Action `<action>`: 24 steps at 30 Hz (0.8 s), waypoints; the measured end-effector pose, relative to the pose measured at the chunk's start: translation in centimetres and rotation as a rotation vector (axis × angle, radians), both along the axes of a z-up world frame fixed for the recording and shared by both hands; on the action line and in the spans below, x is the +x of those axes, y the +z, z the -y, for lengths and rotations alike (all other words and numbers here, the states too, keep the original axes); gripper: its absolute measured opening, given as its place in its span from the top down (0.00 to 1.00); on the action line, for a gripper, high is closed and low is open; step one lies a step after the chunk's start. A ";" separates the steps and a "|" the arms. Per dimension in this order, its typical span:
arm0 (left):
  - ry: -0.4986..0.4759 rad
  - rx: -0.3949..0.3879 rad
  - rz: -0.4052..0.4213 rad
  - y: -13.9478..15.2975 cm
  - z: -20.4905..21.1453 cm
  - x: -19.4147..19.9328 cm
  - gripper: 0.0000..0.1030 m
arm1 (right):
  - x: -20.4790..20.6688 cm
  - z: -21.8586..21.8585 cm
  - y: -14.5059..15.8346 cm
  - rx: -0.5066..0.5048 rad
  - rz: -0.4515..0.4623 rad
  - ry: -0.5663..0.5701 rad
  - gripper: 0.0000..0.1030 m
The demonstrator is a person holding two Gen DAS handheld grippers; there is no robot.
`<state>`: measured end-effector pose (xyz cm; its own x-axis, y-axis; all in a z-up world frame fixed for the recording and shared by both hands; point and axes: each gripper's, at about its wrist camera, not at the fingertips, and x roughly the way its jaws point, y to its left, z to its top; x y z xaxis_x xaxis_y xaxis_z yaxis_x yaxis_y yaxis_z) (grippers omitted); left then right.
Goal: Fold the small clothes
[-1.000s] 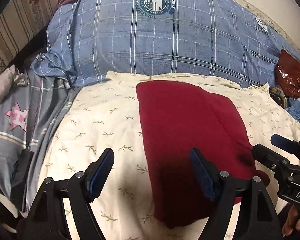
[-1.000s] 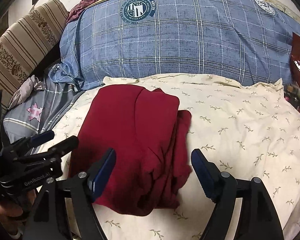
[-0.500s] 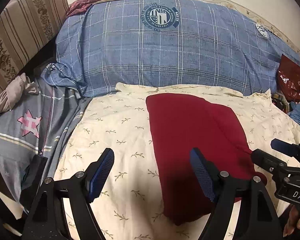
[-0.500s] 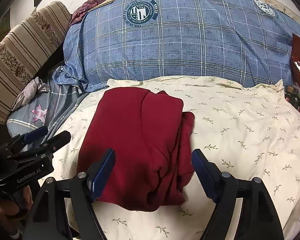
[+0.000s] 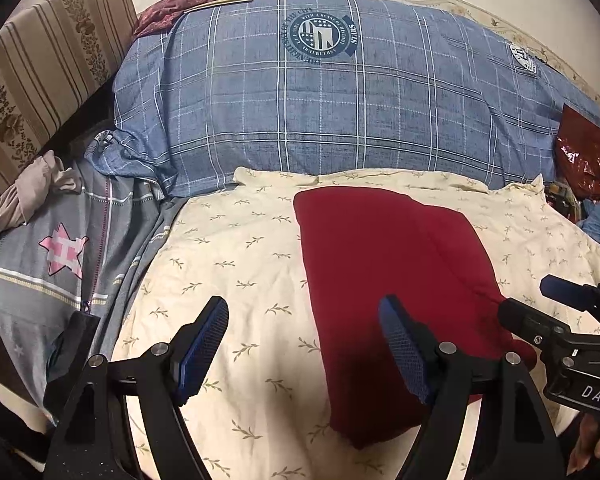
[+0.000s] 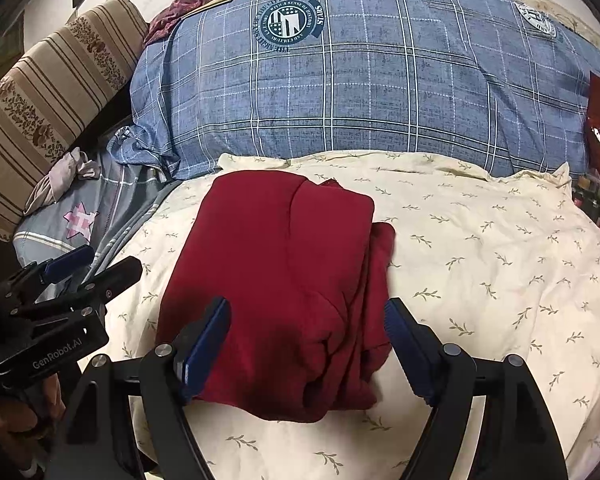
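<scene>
A folded dark red garment (image 6: 284, 288) lies on the cream leaf-print bed sheet (image 6: 480, 264), just in front of a blue plaid pillow (image 6: 360, 80). The left gripper (image 5: 304, 348) and right gripper (image 6: 306, 344) both hover above it, released, jaws spread and grasping nothing.

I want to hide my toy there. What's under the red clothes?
The folded red garment lies on a cream sheet with little leaf sprigs. The sheet shows all around it. Whatever sits directly beneath the folds is covered, so it cannot be seen.
</scene>
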<state>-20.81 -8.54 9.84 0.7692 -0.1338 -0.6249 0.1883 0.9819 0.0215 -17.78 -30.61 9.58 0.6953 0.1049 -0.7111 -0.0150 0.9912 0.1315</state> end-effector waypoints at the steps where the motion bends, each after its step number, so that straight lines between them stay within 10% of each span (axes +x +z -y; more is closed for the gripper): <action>1: 0.000 0.000 0.000 0.0 0.0 0.0 0.25 | 0.0 0.0 0.0 0.000 -0.001 0.000 0.22; 24: 0.009 0.006 -0.010 -0.5 -0.2 0.6 0.25 | 0.3 -0.9 -0.8 -0.002 -0.027 0.003 0.22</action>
<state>-20.18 -8.39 9.29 0.7642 -0.1231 -0.6331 0.1798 0.9834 0.0259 -17.45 -29.75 8.77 0.6754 0.1055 -0.7299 -0.0143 0.9914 0.1300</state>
